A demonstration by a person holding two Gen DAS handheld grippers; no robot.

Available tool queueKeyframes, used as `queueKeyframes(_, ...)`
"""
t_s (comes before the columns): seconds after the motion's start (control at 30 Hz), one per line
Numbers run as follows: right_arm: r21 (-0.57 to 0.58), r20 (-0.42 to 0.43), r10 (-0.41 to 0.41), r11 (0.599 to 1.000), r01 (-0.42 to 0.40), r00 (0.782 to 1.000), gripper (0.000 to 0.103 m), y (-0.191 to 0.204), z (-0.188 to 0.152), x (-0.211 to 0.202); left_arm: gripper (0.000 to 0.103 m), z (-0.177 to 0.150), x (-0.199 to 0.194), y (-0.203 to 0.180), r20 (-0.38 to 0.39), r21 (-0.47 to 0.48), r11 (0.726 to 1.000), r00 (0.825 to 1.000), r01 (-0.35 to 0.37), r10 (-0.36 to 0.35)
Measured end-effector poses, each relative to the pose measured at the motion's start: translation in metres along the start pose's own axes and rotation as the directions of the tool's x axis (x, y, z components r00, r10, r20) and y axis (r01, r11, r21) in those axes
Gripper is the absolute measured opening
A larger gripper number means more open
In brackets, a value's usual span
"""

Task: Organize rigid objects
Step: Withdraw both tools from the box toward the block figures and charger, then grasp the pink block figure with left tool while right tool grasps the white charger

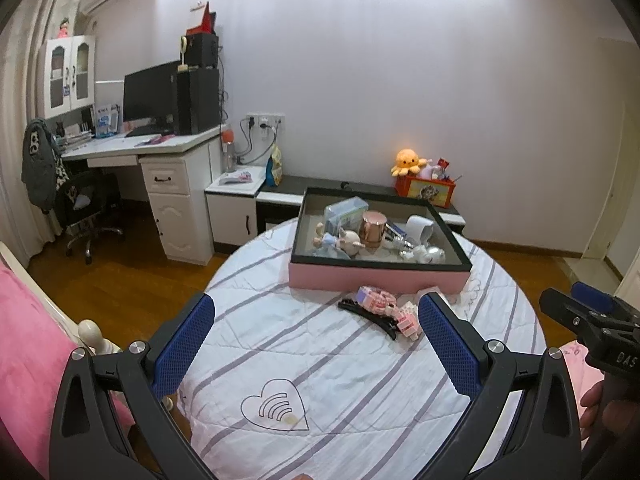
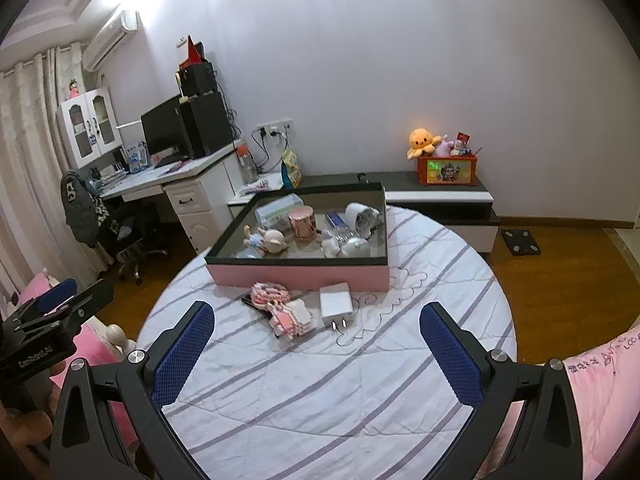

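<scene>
So, my count:
Grippers: I hold two; left gripper (image 1: 316, 344) and right gripper (image 2: 316, 350) both spread wide, grasping nothing, above the bed (image 2: 320, 400).
Box (image 2: 300, 276): one, pink-walled, at the bed's far side, holding a copper cup (image 2: 301, 221), white mug (image 2: 360, 218), figurines.
Loose things: three before the box: brick model (image 2: 284, 312), charger (image 2: 336, 304), black clip (image 1: 368, 314).
</scene>
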State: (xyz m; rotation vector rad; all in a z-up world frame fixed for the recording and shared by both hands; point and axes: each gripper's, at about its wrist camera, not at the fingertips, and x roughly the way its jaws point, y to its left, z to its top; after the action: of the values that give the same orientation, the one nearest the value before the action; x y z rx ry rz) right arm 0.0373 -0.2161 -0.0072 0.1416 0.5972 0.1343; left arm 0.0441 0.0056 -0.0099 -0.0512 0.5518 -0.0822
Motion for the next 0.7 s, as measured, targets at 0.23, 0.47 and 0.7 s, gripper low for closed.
queueKeyframes(0.23,0.005,-0.104,-0.033,0.999,0.034,0.994,0.103,-0.019,-0.014,0.046,0.103,-0.013,0.042,-0.01,-0.082,0.018,1.0,0.997,0.003,-0.001)
queueKeyframes(0.47,0.014,-0.195,-0.047,0.999,0.051,0.98,0.103,-0.033,-0.023,0.096,0.103,-0.021,0.098,-0.02,-0.166,0.044,0.999,0.986,0.011,-0.003)
queueKeyframes(0.7,0.001,-0.246,-0.05,0.999,0.051,0.968,0.103,-0.039,-0.021,0.137,0.103,-0.023,0.149,-0.033,-0.236,0.06,0.997,0.971,0.044,-0.029)
